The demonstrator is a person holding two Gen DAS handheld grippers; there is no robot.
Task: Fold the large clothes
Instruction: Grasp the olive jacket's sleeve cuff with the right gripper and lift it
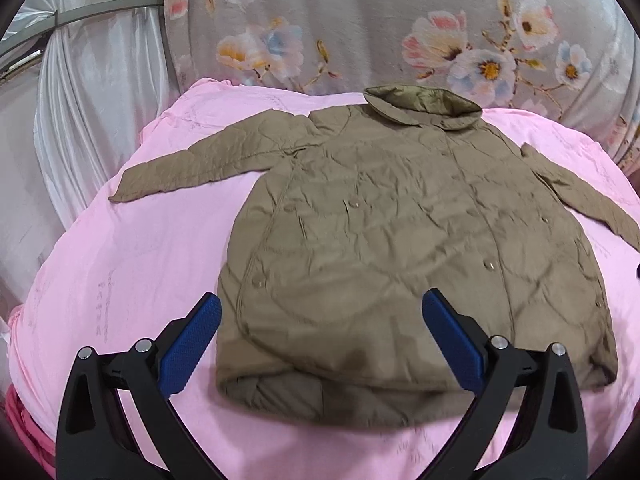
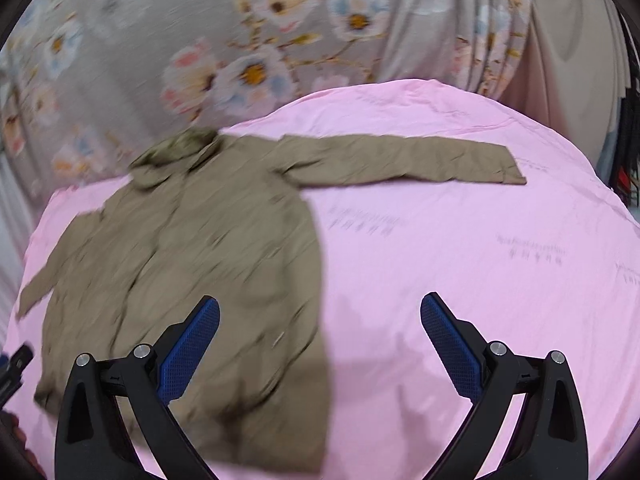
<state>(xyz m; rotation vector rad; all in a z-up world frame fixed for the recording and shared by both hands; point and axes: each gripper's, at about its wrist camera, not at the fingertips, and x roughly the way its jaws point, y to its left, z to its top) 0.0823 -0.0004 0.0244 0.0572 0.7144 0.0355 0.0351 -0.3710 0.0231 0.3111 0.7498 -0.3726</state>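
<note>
Left gripper (image 1: 321, 308) first — jaws spread wide, nothing between them, hanging above the near hem of the coat. Right gripper (image 2: 320, 312) the same: jaws wide and empty, but it hangs mostly over bare pink sheet, with only its left blue pad above the coat's side edge. That view is smeared with blur, so fine detail there is lost.

Out from the jaws now, the quilted khaki coat (image 1: 400, 232) lies face up, buttoned front showing, spread flat on the pink bed sheet (image 1: 132, 264). Its hem sits toward the near edge of the bed, its collar (image 1: 424, 106) toward the far edge, just short of the floral curtain (image 1: 360, 20). One sleeve (image 1: 208, 164) stretches toward the bed's left side; the other sleeve (image 2: 404, 158) reaches toward the right side, cuff well clear of the body.

Progress, then — by my reading, folding proper has not begun. The coat is laid out and smoothed, which is the groundwork done. Both sleeves are unfolded and the body is at full length: sleeves in, sides over, then hem up to collar all remain.
</note>
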